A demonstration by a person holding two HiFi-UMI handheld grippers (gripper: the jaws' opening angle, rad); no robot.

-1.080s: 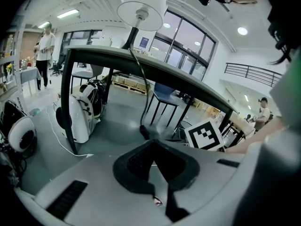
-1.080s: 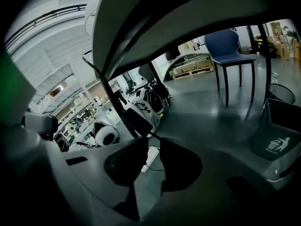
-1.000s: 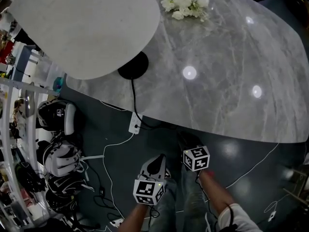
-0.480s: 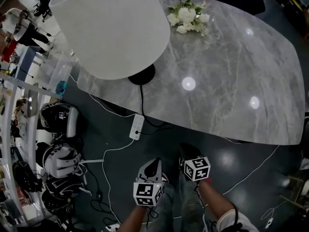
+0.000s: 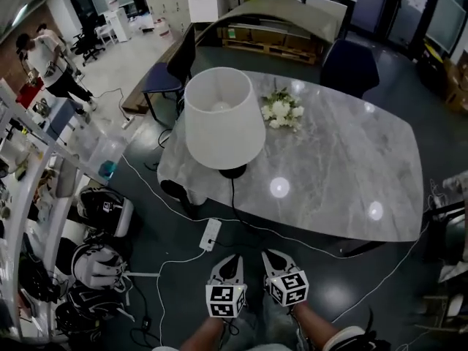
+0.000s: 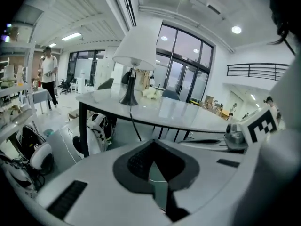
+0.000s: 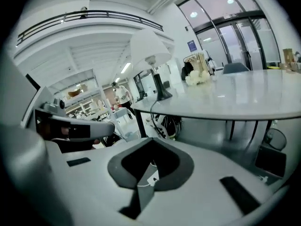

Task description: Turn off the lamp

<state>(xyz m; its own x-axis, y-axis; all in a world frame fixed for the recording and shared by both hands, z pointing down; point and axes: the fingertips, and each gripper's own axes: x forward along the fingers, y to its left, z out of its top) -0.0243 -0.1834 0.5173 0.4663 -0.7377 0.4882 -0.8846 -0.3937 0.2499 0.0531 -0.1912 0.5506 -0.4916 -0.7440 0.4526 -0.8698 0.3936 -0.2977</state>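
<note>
With the view drawn back, the lamp (image 5: 223, 119) is now seen whole on the tabletop (image 5: 344, 167), well beyond the fingers of the left gripper (image 5: 232, 260), clenched empty, and the right gripper (image 5: 272, 257), just clenched on nothing, so its switch is judged out of reach.

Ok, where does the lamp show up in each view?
Head view: lamp, upper centre, at the left end of the table.
Left gripper view: lamp, upper left of centre.
Right gripper view: lamp, top centre.
Shared landmark: white flowers just right of the lamp in all three.
</note>
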